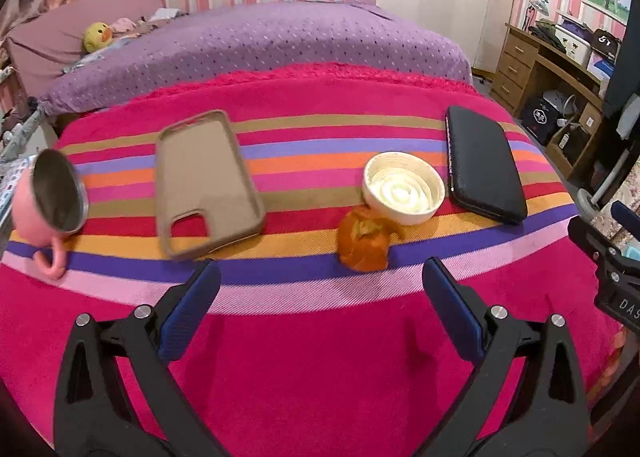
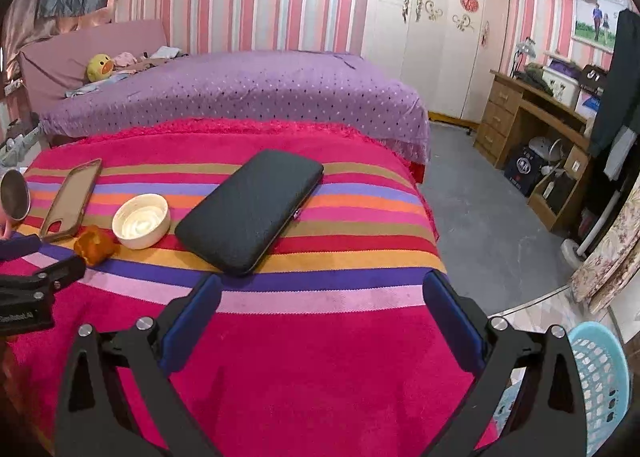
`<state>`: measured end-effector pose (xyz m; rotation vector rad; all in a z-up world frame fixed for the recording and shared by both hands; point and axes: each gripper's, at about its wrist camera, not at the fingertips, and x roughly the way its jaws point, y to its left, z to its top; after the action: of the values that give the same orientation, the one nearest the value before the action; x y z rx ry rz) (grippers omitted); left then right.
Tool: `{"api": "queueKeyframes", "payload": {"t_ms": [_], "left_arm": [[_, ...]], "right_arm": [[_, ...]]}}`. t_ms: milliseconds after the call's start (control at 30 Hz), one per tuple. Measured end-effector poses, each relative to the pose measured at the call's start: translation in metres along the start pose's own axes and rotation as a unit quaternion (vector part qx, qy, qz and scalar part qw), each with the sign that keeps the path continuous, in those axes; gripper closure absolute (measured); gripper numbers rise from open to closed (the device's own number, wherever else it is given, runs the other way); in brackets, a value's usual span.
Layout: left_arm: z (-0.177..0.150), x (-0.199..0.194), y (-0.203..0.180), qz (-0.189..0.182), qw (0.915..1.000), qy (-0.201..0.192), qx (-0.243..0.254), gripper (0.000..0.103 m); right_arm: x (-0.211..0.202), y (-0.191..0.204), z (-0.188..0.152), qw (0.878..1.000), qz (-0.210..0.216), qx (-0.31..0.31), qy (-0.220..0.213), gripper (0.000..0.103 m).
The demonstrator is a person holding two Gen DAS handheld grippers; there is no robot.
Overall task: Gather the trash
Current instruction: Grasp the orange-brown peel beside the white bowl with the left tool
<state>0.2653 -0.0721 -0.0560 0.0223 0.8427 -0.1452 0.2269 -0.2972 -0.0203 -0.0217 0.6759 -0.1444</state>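
An orange peel (image 1: 364, 243) lies on the striped pink blanket (image 1: 304, 357), touching a white round lid (image 1: 403, 188). My left gripper (image 1: 320, 281) is open and empty, just short of the peel, which sits ahead and a little right. The peel (image 2: 93, 245) and lid (image 2: 141, 220) also show in the right wrist view at the left. My right gripper (image 2: 322, 293) is open and empty, in front of a black wallet (image 2: 250, 215). A light blue mesh basket (image 2: 598, 381) stands on the floor at the lower right.
A brown phone case (image 1: 206, 183) and a pink mug (image 1: 50, 205) on its side lie left of the peel. The black wallet (image 1: 482, 165) lies right of the lid. A purple bed (image 2: 240, 97) is behind; a wooden desk (image 2: 532, 125) stands at the right.
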Motion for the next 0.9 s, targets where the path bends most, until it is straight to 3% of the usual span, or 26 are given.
{"api": "queueKeyframes", "payload": {"t_ms": [100,200,300,567,667,900], "left_arm": [[0.003,0.010,-0.008,0.001,0.9999,0.008,0.011,0.006],[0.005,0.017,-0.014,-0.003,0.9995,0.018,0.024,0.014],[0.006,0.025,-0.013,-0.024,0.9990,0.031,0.023,0.030],[0.006,0.019,-0.012,-0.053,0.9976,0.018,0.041,0.075],[0.009,0.015,-0.005,-0.056,0.9975,0.011,0.042,0.080],[0.017,0.005,0.036,-0.034,0.9993,-0.001,0.013,0.080]], "right_arm": [[0.009,-0.007,0.002,1.000,0.001,0.009,0.011,0.005],[0.013,-0.015,0.004,1.000,-0.004,0.023,0.011,0.005],[0.015,-0.020,0.006,0.999,-0.010,0.037,0.004,0.005],[0.023,-0.009,0.014,0.999,-0.011,0.040,0.001,0.005],[0.025,0.001,0.016,0.999,-0.003,0.038,-0.001,0.005],[0.028,0.041,0.022,0.999,0.034,0.013,0.001,0.005]]}}
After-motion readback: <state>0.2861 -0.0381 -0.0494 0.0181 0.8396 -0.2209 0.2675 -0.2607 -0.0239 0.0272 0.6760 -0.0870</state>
